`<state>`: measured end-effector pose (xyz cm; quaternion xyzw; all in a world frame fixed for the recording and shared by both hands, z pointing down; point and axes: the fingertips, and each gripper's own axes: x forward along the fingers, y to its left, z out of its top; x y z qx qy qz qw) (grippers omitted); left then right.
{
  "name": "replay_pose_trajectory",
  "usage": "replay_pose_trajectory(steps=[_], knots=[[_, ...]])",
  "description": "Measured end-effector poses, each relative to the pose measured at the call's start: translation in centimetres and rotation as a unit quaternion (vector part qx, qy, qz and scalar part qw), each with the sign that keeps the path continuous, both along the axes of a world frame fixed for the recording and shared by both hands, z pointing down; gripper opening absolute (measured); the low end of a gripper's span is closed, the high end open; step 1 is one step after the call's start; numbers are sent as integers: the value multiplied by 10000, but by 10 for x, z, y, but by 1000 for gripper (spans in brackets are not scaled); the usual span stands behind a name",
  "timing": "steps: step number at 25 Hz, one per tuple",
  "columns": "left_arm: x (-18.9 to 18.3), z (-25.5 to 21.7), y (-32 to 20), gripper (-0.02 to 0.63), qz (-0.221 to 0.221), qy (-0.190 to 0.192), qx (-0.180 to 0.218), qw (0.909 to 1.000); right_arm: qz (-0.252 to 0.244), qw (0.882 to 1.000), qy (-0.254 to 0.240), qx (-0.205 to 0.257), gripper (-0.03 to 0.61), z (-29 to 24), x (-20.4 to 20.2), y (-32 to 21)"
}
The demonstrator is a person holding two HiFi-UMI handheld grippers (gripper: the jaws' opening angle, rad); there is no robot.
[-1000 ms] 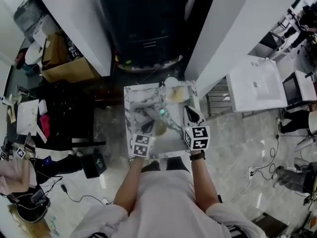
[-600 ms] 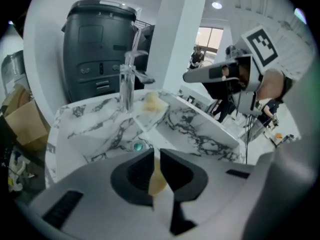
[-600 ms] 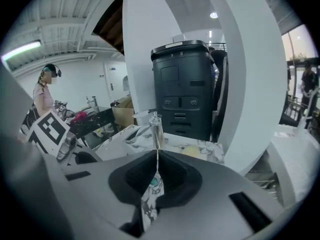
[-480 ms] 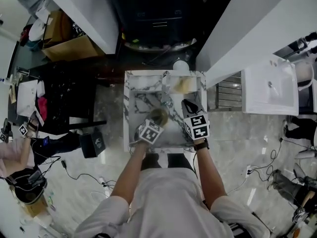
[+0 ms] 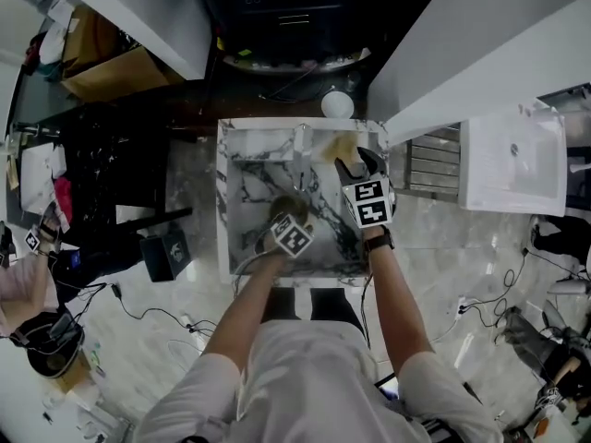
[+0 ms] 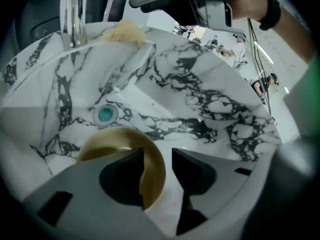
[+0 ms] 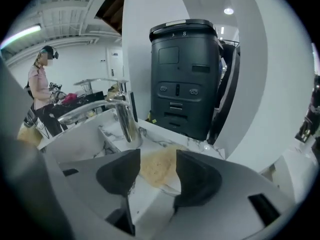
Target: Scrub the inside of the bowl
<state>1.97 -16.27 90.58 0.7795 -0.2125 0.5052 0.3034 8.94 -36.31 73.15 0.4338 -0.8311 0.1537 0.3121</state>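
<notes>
Its 2 jaws just opening wide, the left gripper is straddling the bowl's rim unpinched, probably to steady it near the sink's front edge. The right gripper, likewise just opening and empty, is lining up the sponge at the back-right corner.

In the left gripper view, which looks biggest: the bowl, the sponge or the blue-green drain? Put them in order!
1. bowl, nearest the camera and partly hidden
2. sponge, farther back
3. drain, a bit smaller than the sponge
</notes>
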Motion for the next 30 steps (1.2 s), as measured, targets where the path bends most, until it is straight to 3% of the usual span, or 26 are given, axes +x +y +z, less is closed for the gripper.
replay_pose_trajectory(steps=[4,6,9,14,19,23,26,28,30], knots=[[-4,21,6,161,208,-323,-27,9993,-147,9984,429,-331,209,30,-11,-10],[-7,24,6,135,112,-360,-139,9992,-59,9970,636,-433,150,42,-12,-14],[-8,22,1,104,-68,-288,-219,9993,77,9963,730,-455,121,47,-11,-18],[-17,18,5,77,50,-259,-176,9995,-89,9964,585,-614,72,50,-14,-15],[-33,-1,-1,21,-29,-245,210,9995,44,9972,214,-714,69,24,-1,5],[-38,-26,-4,17,-249,91,274,9993,10,9983,-127,-561,69,-14,8,28],[-34,-71,-7,17,-314,543,437,9971,-293,9970,-454,-551,71,-49,6,55],[-27,-107,-7,17,-377,1017,563,9925,-642,9945,-636,-531,71,-74,4,79],[-14,-143,0,17,-411,1759,595,9817,-1034,9888,-927,-555,71,-99,-1,106]])
